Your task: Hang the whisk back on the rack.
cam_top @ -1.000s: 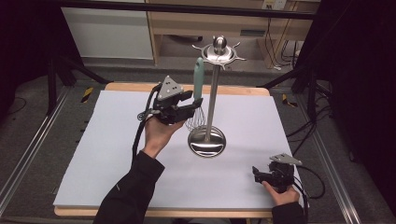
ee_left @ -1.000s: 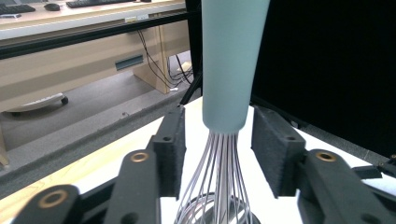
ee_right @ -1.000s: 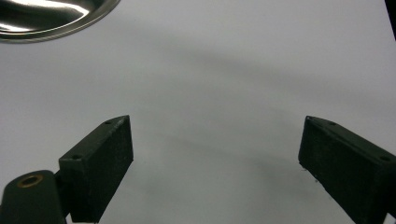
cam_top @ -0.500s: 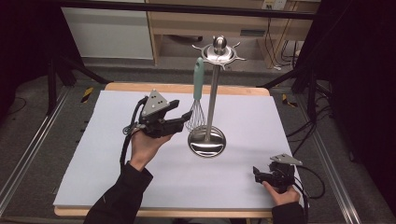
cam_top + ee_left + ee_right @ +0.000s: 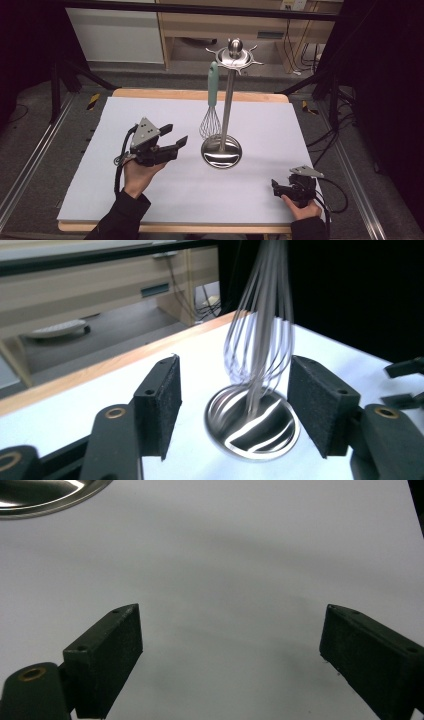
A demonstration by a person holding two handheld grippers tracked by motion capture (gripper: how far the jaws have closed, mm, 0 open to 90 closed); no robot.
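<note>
A whisk (image 5: 211,122) with a pale green handle hangs from the top ring of a steel utensil stand (image 5: 228,105). Its wires end just above the stand's round base (image 5: 221,151). My left gripper (image 5: 177,134) hovers to the left of the base, apart from the whisk and pointing at it. Its jaws have just been opening and nothing is between them. In the left gripper view the blurred whisk (image 5: 257,340) and base (image 5: 252,427) lie beyond the open left gripper (image 5: 235,392). My right gripper (image 5: 276,187) rests open near the front right corner, and the open right gripper (image 5: 230,650) has bare sheet between its pads.
A white sheet (image 5: 150,200) covers the wooden table (image 5: 200,94). The stand's base edge (image 5: 45,492) shows in the right gripper view's top left corner. Metal rails run along both sides of the table, and cabinets and cables stand behind it.
My left gripper has drawn back from the whisk, leftward and down toward the near side, with its jaws wider apart. The whisk stays hanging on the stand. The right gripper has not moved.
</note>
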